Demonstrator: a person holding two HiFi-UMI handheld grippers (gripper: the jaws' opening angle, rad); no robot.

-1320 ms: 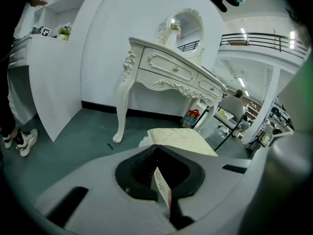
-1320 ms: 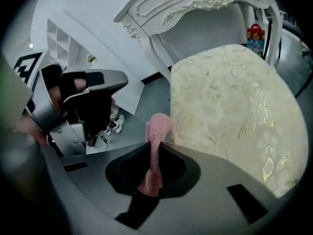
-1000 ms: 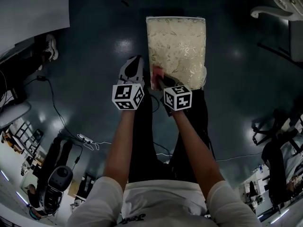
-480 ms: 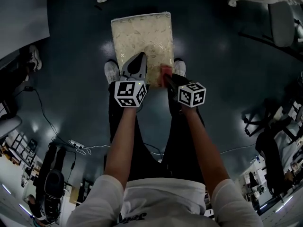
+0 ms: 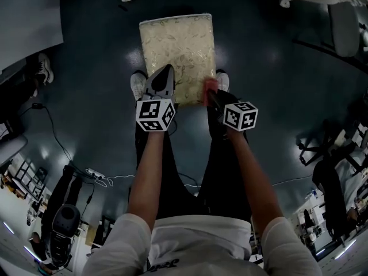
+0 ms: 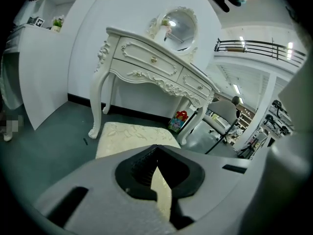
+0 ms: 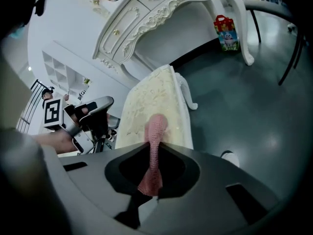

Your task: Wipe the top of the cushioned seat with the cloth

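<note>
Dark glossy floor point(image 5: 86, 114) rings the cream brocade cushioned seat point(image 5: 177, 45). My right gripper point(image 7: 154, 153) clamps the pink knitted cloth point(image 7: 156, 126) at the seat's near right corner, so a stroke could slide off the edge; my left gripper point(image 5: 163, 78) is closed on nothing

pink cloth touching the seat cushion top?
Cannot tell. The right gripper view overlaps the cloth with the seat, and the head view puts it at the seat's right edge. Neither shows contact or gap.

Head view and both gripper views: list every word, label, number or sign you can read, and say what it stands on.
No text can be read in full.
Shirt print: cut off by the picture's lower edge, unreadable.
Red bag under the dressing table: print too small to read.
Marker cubes: black-and-white square patterns only, no letters or numbers.
</note>
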